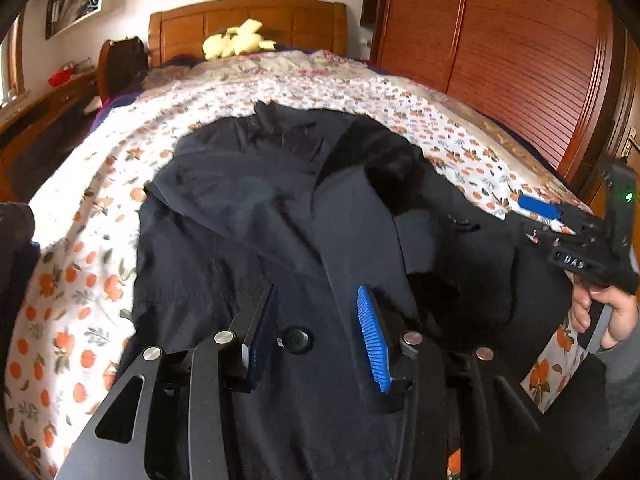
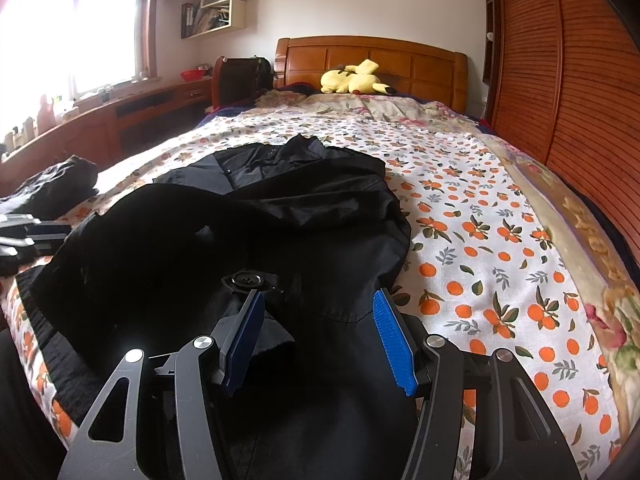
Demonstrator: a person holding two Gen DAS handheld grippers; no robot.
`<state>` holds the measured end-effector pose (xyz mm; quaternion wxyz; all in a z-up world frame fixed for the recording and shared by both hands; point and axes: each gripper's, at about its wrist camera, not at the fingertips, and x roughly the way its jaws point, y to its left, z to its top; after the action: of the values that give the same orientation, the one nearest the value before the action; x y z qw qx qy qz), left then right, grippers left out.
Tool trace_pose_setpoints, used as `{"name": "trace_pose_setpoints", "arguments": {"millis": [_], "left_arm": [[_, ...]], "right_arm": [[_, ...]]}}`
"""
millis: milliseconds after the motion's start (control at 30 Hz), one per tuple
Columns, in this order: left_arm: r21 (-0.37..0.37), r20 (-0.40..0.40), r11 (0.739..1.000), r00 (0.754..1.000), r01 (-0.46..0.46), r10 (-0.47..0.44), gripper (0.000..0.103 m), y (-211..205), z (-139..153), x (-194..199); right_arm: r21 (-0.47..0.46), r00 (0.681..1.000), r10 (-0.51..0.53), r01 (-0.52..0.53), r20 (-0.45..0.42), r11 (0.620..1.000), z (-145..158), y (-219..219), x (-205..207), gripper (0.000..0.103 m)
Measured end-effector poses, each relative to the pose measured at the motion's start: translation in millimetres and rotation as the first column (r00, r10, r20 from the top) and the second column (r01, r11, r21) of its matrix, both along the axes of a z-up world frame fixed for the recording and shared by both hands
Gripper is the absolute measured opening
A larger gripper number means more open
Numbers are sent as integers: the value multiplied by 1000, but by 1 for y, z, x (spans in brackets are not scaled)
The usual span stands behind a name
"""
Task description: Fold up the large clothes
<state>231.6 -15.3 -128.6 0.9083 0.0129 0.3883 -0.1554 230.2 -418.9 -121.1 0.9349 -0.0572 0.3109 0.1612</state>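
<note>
A: Both sets of jaws spread, nothing pinched; left gripper (image 1: 318, 312) and right gripper (image 2: 318, 316) over dark coat (image 1: 280, 208).
B: Coat where?
A: Spread rumpled on flowered bedspread (image 2: 500, 240), button (image 1: 295, 338) showing. Barely started; whole fold left, probably.
</note>
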Motion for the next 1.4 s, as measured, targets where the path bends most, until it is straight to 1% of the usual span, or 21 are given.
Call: {"name": "trace_pose_setpoints", "arguments": {"millis": [67,133,167,233,300,400,567,600,633,667,733,800,867,933,1067,1167,1267,1300,1333,1367,1400], "left_arm": [[-5,-17,1000,1000,12,-13,45,-9,-9,2],[-4,-28,1000,999,27,-27,52,-22,-17,3],[-5,-32,999,999,42,-42,52,-28,-19,2],[1,-27,998,997,70,-70,61,-41,-24,0],[17,-20,997,997,79,-79,67,-51,-28,-3],[35,-36,997,997,66,-65,68,-57,-37,0],[-7,-100,999,994,40,-40,69,-49,-54,5],[-19,-110,999,993,41,-43,65,-48,-56,5],[-44,-127,998,990,48,-53,51,-47,-59,5],[-63,-141,996,988,59,-68,43,-46,-60,4],[-96,-160,992,982,83,-98,15,-46,-60,3],[-93,-157,991,982,92,-106,7,-45,-56,0],[-70,-126,993,987,92,-100,6,-39,-44,-3],[-23,-84,997,994,73,-75,5,-27,-31,-4],[16,-24,1000,1000,2,-2,5,14,-1,2],[41,2,998,999,-47,47,5,39,14,12],[73,17,994,997,-83,82,6,57,22,22],[78,19,993,996,-92,91,6,61,23,25],[77,18,992,995,-100,99,11,66,24,27],[74,22,992,994,-105,104,12,69,25,25],[77,27,991,993,-114,112,18,71,26,25]], "right_arm": [[4,1000,1,-1,3,1000,0,-1,-1,55],[8,1000,3,-3,8,1000,1,-1,-2,55],[10,1000,4,-4,9,1000,1,-2,-3,55],[11,1000,3,-3,10,1000,2,-3,-3,55],[12,1000,1,-2,10,1000,1,-4,-3,55],[14,1000,0,0,11,1000,3,-6,-4,55],[15,1000,0,0,13,1000,4,-7,-5,55],[15,1000,0,0,12,1000,4,-6,-5,55],[15,1000,1,-1,13,1000,4,-7,-6,55],[15,1000,1,-1,13,1000,4,-7,-6,55],[15,1000,2,-2,14,1000,5,-6,-5,55],[12,1000,3,-3,12,1000,4,-5,-5,55],[7,1000,6,-6,10,1000,4,-2,-4,55],[3,1000,10,-10,8,1000,4,1,-3,55],[-1,1000,14,-14,8,1000,4,5,-2,55],[-4,1000,15,-15,6,1000,3,7,-2,55],[-9,1000,14,-14,1,1000,2,9,-1,55],[-11,1000,15,-15,-1,1000,1,10,-1,55],[-14,1000,15,-15,-2,1000,0,10,0,55],[-15,1000,15,-15,-4,1000,0,10,0,55],[-16,1000,15,-15,-5,1000,-1,10,0,55]]}}
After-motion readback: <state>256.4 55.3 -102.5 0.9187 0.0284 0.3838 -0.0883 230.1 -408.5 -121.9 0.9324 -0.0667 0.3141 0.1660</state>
